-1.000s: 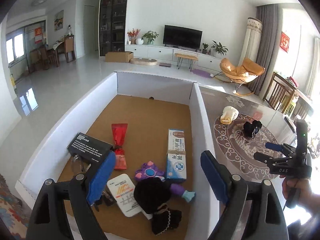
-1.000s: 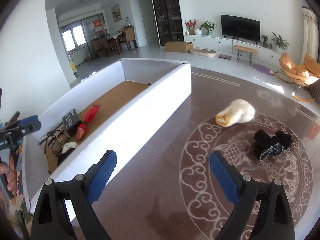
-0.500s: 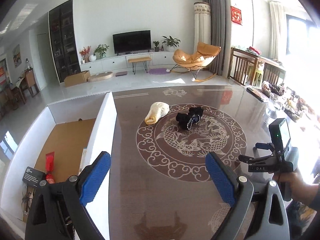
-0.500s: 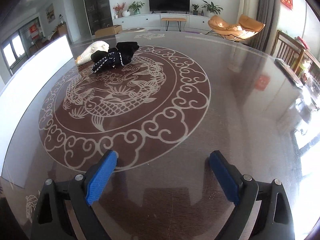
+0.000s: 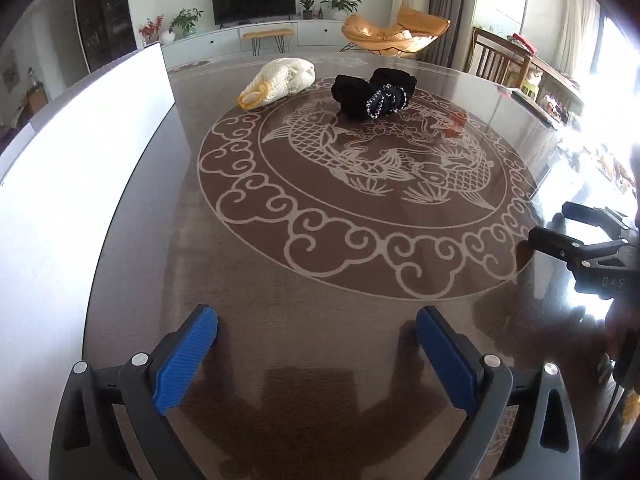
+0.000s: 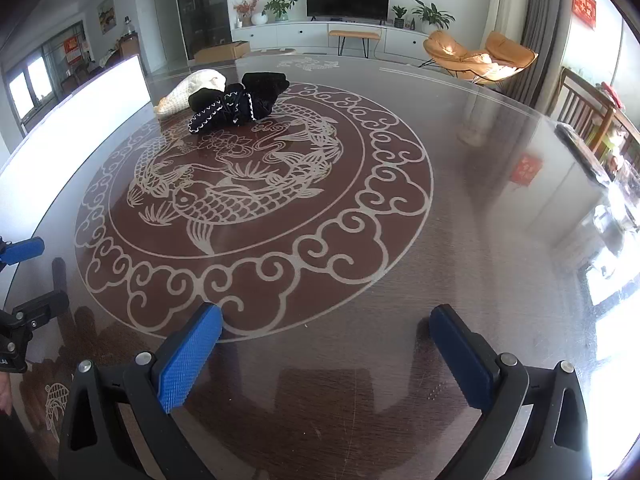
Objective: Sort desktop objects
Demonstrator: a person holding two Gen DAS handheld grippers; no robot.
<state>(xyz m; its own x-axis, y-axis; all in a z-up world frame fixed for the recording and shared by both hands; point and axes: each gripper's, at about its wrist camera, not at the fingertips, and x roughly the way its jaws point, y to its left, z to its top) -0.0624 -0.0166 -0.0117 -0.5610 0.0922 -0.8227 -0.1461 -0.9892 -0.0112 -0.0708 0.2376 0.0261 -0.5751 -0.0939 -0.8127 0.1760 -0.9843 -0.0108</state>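
A black knitted item with white trim lies on the far part of the round glass table, on the fish pattern. A cream knitted item with a yellow cuff lies just left of it. Both show in the right wrist view, the black item in front of the cream one. My left gripper is open and empty, low over the near table. My right gripper is open and empty, also low over the near table, and shows at the right edge of the left wrist view.
A white box wall runs along the table's left side, also in the right wrist view. A small red reflection shows on the glass at the right. Chairs and clutter stand beyond the table's right edge.
Both grippers have swung away from the white box and lowered toward the table. The left now faces the two knitted items from closer. Both stay open and empty.
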